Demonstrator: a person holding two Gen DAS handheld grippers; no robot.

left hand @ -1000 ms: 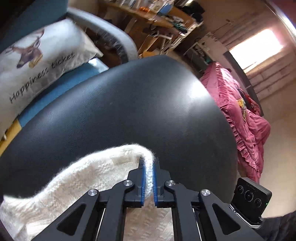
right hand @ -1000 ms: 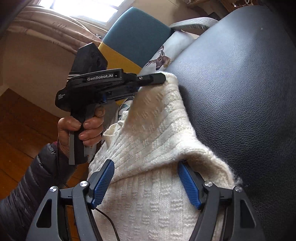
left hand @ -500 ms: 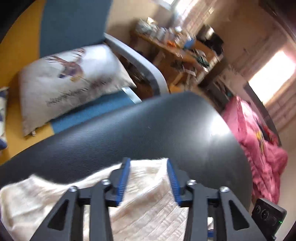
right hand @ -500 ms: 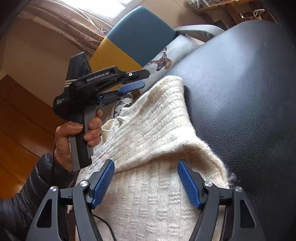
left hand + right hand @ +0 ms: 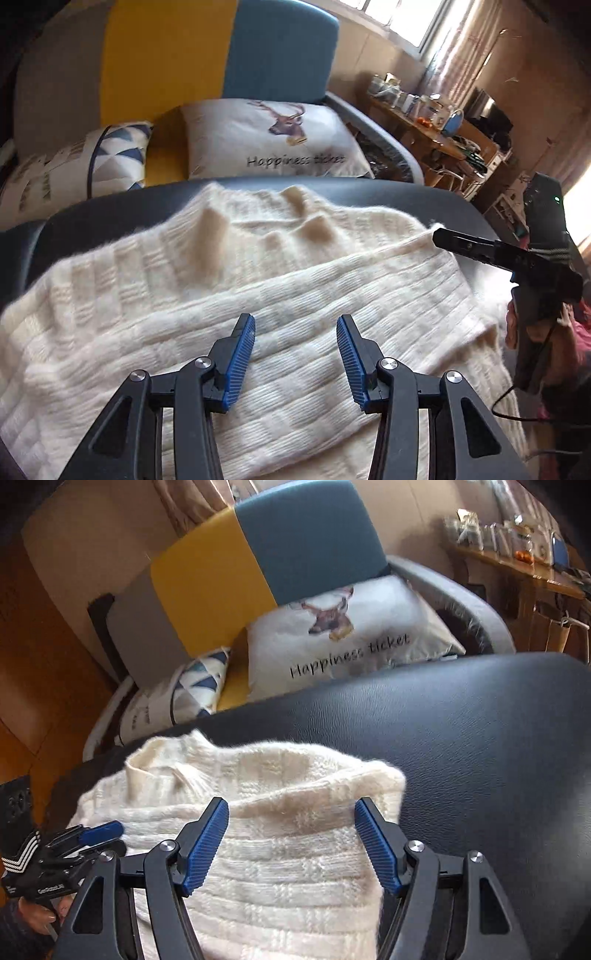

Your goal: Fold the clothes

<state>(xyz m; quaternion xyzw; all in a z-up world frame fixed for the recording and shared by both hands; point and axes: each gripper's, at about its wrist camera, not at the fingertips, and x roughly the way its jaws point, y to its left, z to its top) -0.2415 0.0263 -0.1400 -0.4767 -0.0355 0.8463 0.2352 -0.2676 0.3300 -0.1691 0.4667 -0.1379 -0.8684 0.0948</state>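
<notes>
Your cream cable-knit sweater [image 5: 280, 295] lies half-folded on the black leather seat [image 5: 480, 746], near its front edge. Your left gripper [image 5: 295, 354], jaws just parted, and right gripper [image 5: 291, 845] both hover apart, holding nothing. Risk: a shallow pinch drags one layer, undoing the fold or sliding the knit off.

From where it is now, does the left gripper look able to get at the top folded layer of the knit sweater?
Probably yes. The left gripper stands open just above the cream knit sweater, and the folded layer's ridge lies right ahead with nothing between. The right gripper sits off at the sweater's far edge, clear of that path.
</notes>
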